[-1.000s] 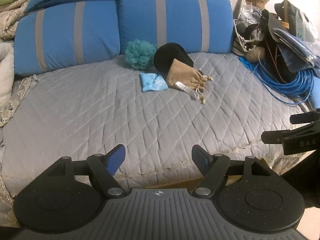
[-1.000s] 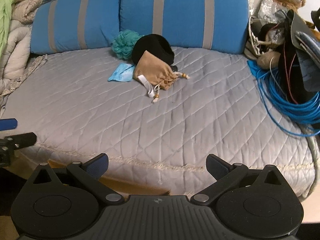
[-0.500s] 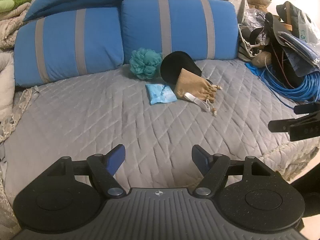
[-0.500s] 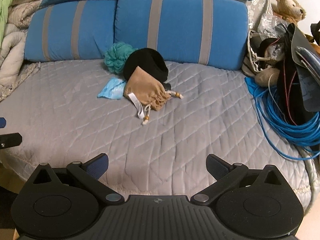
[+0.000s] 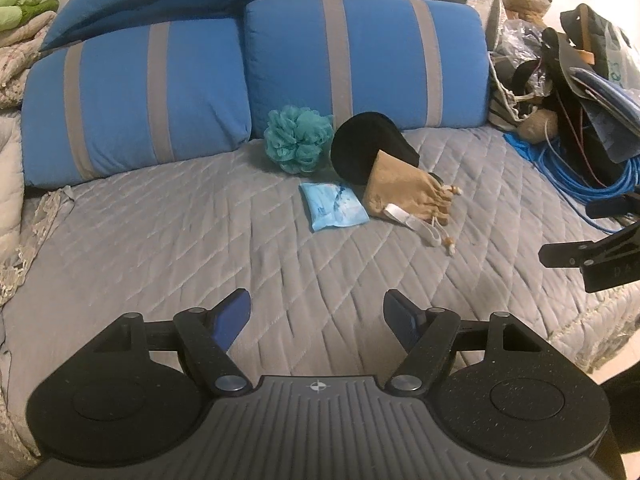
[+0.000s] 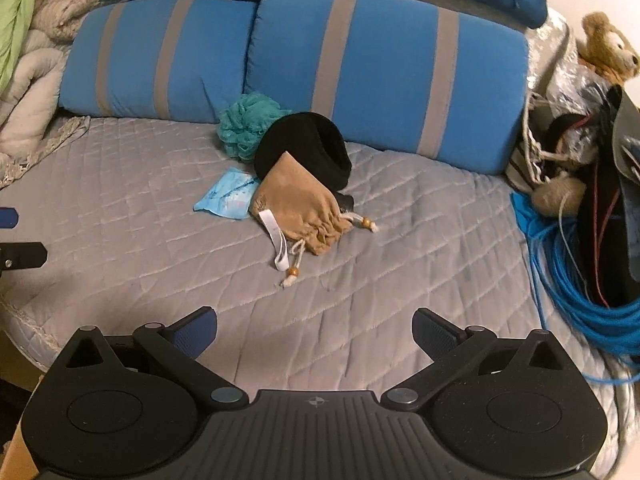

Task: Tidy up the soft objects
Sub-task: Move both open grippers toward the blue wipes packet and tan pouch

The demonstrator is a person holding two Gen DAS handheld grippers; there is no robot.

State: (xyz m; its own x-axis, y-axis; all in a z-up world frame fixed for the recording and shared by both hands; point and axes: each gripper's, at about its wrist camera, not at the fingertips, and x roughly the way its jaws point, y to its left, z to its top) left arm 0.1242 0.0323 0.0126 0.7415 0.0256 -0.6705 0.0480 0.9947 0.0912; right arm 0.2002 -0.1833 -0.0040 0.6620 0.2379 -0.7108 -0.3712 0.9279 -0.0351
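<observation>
Four soft things sit bunched together on the bed (image 5: 160,240), toward its back edge and just in front of the right-hand striped pillow (image 5: 364,60). The teal mesh puff (image 5: 298,140) is nearest the pillows, at the gap between the two. The black round pouch (image 5: 368,148) stands just to its right, touching it. The tan drawstring bag (image 5: 404,192) leans against the front of the black pouch, its beaded cords and white strap trailing toward the front edge. The light blue packet (image 5: 334,206) lies flat beside the tan bag on its left, edges touching.

Your left gripper (image 5: 316,316) hangs over the front part of the quilt, its fingers (image 5: 232,316) spread wide with only grey fabric showing between them. Your right gripper (image 6: 314,330) is likewise over the front of the bed, fingers (image 6: 194,334) spread apart and holding nothing. Both are well short of the cluster.

Along the bed's right edge you have a coil of blue cable (image 6: 568,280) and a heap of bags and straps, with a teddy bear (image 6: 608,48) at the back right corner. Folded blankets (image 6: 28,60) are piled at the left edge, beside the left-hand striped pillow (image 6: 160,52).
</observation>
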